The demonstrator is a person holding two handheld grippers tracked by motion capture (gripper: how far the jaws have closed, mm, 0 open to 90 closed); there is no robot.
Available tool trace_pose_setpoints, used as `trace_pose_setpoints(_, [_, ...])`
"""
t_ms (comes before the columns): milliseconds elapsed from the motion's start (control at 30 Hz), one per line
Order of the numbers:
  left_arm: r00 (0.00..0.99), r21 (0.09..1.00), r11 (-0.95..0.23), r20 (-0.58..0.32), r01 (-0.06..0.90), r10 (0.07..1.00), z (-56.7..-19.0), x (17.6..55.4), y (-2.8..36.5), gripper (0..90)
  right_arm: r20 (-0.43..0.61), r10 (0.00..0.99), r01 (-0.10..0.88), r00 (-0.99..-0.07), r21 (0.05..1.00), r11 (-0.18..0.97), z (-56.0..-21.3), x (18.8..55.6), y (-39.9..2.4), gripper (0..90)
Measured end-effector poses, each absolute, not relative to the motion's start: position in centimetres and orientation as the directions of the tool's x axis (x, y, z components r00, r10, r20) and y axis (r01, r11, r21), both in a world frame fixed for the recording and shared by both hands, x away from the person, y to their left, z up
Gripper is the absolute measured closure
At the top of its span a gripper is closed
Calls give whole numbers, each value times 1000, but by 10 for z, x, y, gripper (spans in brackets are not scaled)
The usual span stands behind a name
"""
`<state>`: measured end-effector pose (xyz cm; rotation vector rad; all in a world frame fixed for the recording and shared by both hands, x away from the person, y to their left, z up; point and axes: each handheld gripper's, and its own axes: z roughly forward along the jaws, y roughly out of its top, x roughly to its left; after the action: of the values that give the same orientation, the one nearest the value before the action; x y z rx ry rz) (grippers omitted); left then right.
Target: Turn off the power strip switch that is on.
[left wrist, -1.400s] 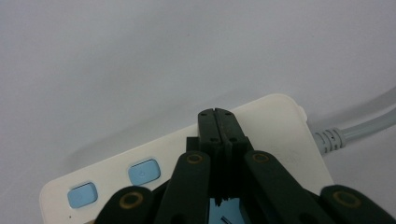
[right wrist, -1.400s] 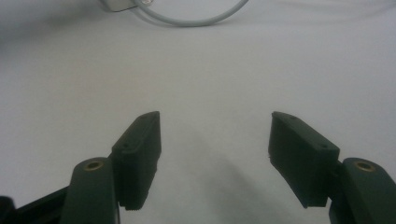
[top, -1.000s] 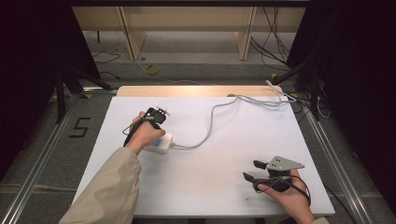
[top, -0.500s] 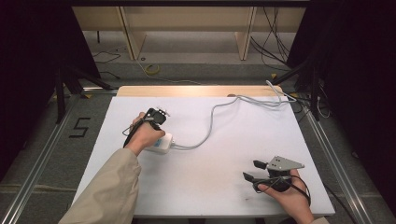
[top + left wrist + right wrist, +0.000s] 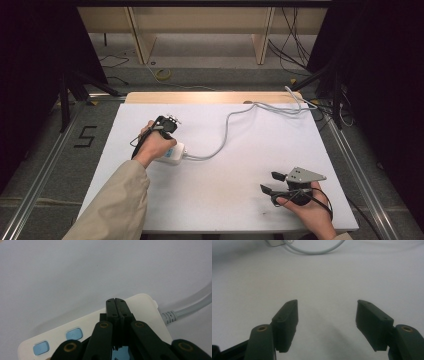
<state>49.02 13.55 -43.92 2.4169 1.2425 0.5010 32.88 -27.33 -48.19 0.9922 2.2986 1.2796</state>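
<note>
Jaws of the left gripper (image 5: 167, 123) cannot be made out from the high view, where the person's left hand (image 5: 156, 145) covers most of the tool as it tilts down over a white power strip (image 5: 171, 155) on the left half of the white table (image 5: 240, 200). A grey cord (image 5: 226, 132) runs from the strip's right end, curves up across the table and goes off the far right edge. At the near right the right hand (image 5: 307, 210) holds the right gripper (image 5: 272, 182) low over the table with its jaws spread and nothing between them, pointing left toward the strip but well apart from it; a grey three-cornered plate (image 5: 304, 175) sits on its top.

From the left gripper view, the left gripper (image 5: 116, 300) has its jaws pressed together with no gap, their tips over the top face of the power strip (image 5: 142, 307) near the cord end. Whether the tips touch the strip cannot be told. Two blue buttons (image 5: 74, 334) lie on the strip to the left of the jaws, and the cord (image 5: 187, 308) leaves at the right.

From the right gripper view, the right gripper (image 5: 327, 312) has its jaws set wide apart over bare table (image 5: 324, 280). A corner of the power strip (image 5: 274, 242) and a loop of its cord (image 5: 317, 251) lie far off at the top edge.
</note>
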Motion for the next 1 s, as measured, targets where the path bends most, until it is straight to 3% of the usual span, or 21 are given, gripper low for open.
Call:
trace_pose_setpoints(633, [522, 593, -480, 116, 646, 845, -426, 474, 153, 894, 49, 710, 412, -702, 842, 349, -481, 328, -273, 356])
trace_pose_setpoints(1000, [533, 648, -466, 108, 602, 839, -421, 459, 154, 793, 46, 709, 406, -704, 845, 349, -481, 328, -274, 356])
